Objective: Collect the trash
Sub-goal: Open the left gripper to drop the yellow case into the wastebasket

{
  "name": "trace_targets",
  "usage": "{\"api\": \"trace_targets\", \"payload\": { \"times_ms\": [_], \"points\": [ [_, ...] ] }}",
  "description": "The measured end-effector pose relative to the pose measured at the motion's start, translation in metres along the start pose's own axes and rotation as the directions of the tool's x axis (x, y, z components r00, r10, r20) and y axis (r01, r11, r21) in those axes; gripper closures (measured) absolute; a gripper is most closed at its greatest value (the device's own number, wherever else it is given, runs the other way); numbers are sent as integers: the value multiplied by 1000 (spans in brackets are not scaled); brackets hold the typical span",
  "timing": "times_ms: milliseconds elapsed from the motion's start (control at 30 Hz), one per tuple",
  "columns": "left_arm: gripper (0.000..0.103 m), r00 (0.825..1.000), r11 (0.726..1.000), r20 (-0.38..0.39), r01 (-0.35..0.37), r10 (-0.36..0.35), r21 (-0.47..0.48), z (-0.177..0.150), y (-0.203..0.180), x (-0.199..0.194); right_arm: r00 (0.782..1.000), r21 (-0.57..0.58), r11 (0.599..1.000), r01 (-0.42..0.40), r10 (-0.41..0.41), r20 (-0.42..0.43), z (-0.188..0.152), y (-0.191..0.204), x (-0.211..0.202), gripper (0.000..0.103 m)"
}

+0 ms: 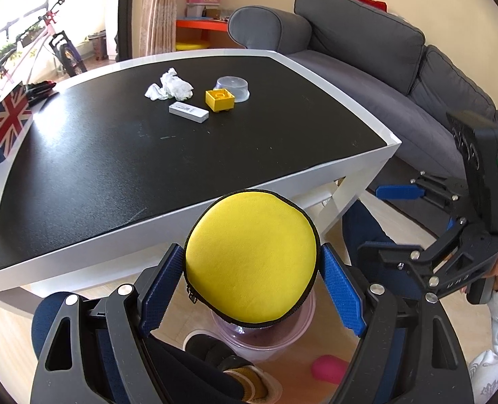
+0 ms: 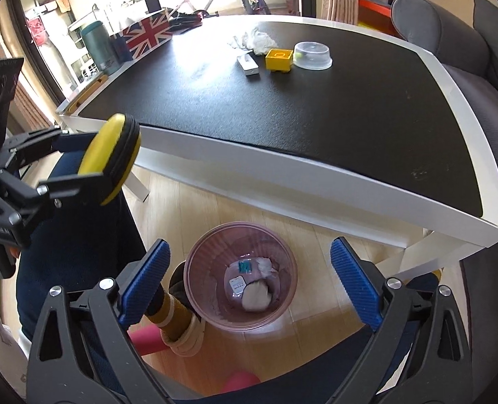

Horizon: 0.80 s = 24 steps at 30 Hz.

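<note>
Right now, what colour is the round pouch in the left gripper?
Yellow faces, black zipper band: round pouch, clamped in the left gripper. Left wrist view shows it best.

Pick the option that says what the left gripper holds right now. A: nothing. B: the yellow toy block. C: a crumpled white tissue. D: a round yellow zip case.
D: the left gripper has both blue pads pressed on the sides of the round yellow zip case, above the pink bin; the tissue and the yellow block lie on the table.
</note>
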<state>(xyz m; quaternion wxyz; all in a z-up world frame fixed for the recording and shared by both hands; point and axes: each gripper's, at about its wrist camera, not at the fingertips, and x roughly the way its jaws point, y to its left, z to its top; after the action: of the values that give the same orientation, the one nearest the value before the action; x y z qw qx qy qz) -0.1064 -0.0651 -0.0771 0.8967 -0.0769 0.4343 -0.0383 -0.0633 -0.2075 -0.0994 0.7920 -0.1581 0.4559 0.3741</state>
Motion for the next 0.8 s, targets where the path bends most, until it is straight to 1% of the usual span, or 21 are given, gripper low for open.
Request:
{"api": "trace_targets", "payload": {
  "times_ms": [333, 533, 633, 667, 700, 800],
  "points": [
    [25, 998, 999, -59, 26, -24, 25, -6, -11, 22, 999, 34, 999, 31, -32, 25, 2, -12, -13, 8],
    [24, 996, 998, -72, 53, -50, 33, -5, -20, 27, 998, 53, 998, 42, -44, 46, 3, -20, -24, 8],
    [23, 995, 997, -75, 62, -60, 37, -3, -23, 29, 998, 61, 997, 44, -47, 53, 3, -23, -27, 8],
    [15, 995, 997, -75, 62, -60, 34, -3, -23, 30, 997, 63, 997, 44, -47, 53, 3, -24, -27, 8],
    [9, 996, 998, -66, 58, -56, 30, -3, -23, 29, 997, 65, 997, 44, -48, 54, 4, -24, -28, 8],
    [8, 997, 998, -62, 50, -48, 24, -1, -22, 28, 997, 70, 997, 45, -48, 55, 3, -25, -28, 8]
  ]
}}
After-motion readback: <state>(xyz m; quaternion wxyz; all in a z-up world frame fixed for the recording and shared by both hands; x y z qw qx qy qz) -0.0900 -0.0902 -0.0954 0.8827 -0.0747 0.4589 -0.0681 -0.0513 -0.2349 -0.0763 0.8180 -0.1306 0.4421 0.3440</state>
